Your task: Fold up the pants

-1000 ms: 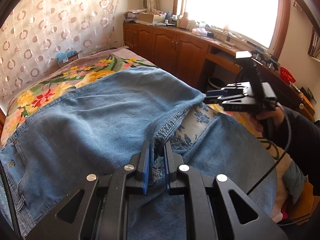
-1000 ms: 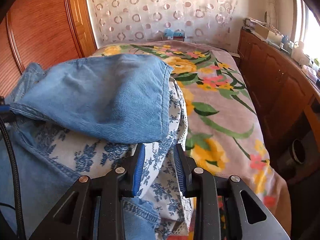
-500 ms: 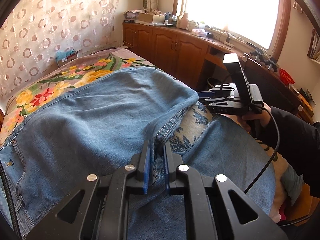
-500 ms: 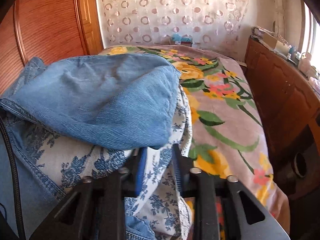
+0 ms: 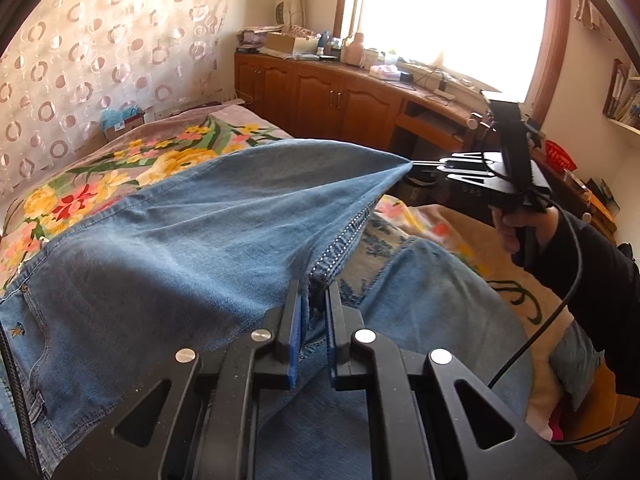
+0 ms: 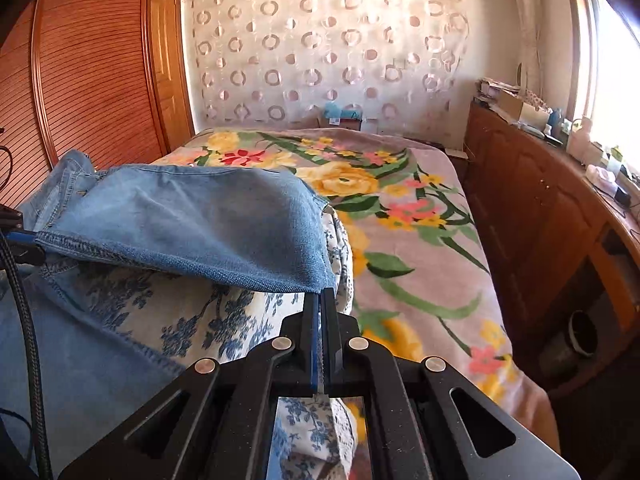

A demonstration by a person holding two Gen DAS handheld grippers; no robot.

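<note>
- Between the blue-padded jaws of the left gripper [image 5: 311,320], a fold of the pants [image 5: 168,240] is pinched near a stitched seam; the jaws stand narrow, closed on the denim at the near edge of the garment.
- At the right gripper [image 6: 320,308], the jaws have just been closing and now meet on the corner of a lifted denim panel, whose hemmed edge runs leftward from the pads.
- Seen from the left wrist, the right gripper [image 5: 432,168] draws that same corner to a taut point, held clear of the bed, with the person's hand [image 5: 524,228] and dark sleeve [image 5: 592,276] behind it.
- Beneath the raised panel, a white cloth with blue flowers [image 6: 168,312] lies under the denim and hangs down in front of the right gripper.
- Farther out, the pants spread over a floral bedspread [image 6: 420,240], with the waistband end toward the wooden wardrobe [image 6: 80,80].
- Beyond the bed, a circle-patterned curtain [image 6: 320,52] covers the far wall, and wooden cabinets [image 5: 332,100] run beneath the window [image 5: 448,16].
</note>
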